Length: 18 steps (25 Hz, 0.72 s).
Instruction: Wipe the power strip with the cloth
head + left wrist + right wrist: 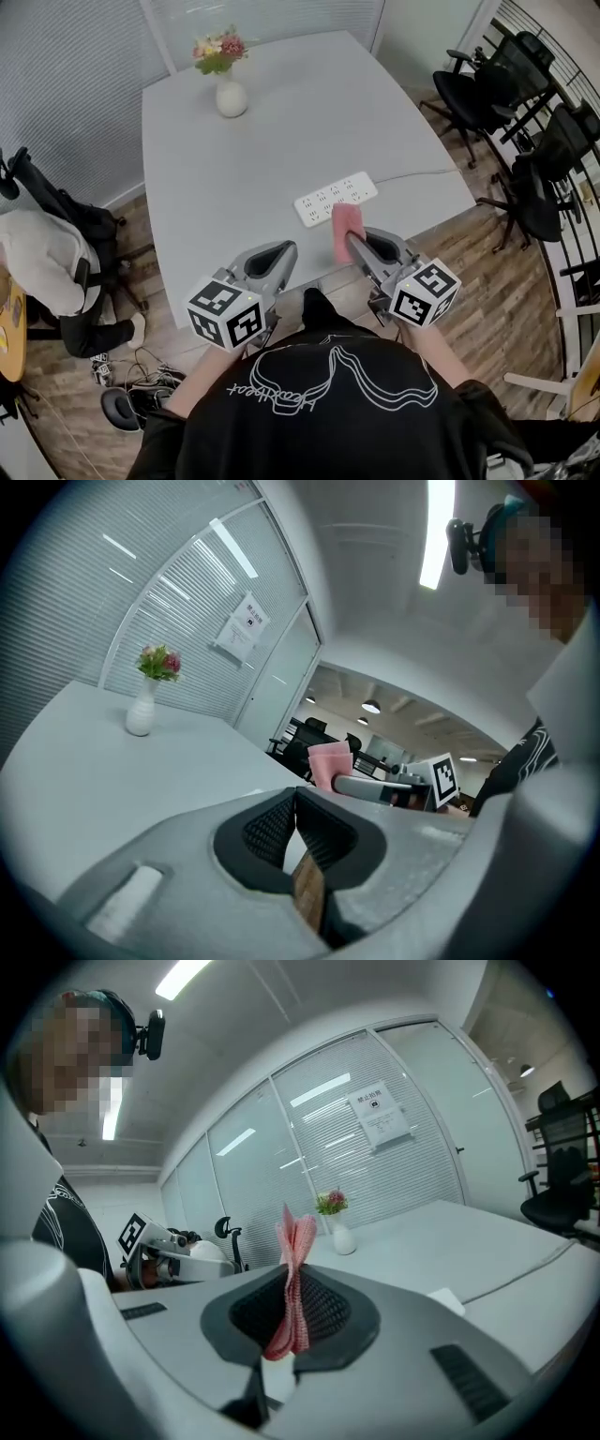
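Office room, blind-covered glass partitions, wood floor, black office chairs [487, 94] to the right.

- Pale grey table [281, 141].
- White ceramic vase with pink flowers [230, 94], upright at the table's far side.
- White multi-socket power strip [335, 198]: flat on the table near its front edge, thin white cord [422, 174] running off to the right.
- Folded pink cloth [292, 1279]: pinched between the right gripper's [352, 240] jaws, free end sticking out past the tips, just at the strip's near side; contact with the strip cannot be told.
- Left gripper [296, 803]: jaws pressed together, nothing between them, at the near table edge, left of the other gripper and apart from the strip.
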### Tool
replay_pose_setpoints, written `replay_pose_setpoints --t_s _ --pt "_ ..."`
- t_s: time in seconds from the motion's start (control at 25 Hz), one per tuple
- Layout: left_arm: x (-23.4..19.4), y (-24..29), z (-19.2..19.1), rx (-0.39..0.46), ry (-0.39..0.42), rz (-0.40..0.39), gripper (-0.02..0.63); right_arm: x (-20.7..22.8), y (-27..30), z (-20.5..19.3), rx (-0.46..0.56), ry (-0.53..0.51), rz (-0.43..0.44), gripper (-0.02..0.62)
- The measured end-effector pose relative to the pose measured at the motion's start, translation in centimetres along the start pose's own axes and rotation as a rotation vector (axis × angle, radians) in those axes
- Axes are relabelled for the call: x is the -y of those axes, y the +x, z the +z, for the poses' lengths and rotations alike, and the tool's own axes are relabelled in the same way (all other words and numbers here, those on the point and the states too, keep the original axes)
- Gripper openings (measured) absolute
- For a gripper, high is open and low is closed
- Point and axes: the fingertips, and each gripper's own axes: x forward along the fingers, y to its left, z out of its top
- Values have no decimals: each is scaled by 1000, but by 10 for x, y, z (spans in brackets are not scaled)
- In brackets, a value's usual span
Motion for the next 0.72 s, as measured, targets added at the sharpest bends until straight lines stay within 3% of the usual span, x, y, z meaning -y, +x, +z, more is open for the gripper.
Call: replay_pose_setpoints --t_s 0.72 --pt "4 -5 11 23 11 -17 14 -8 -2 9 5 -36 -17 31"
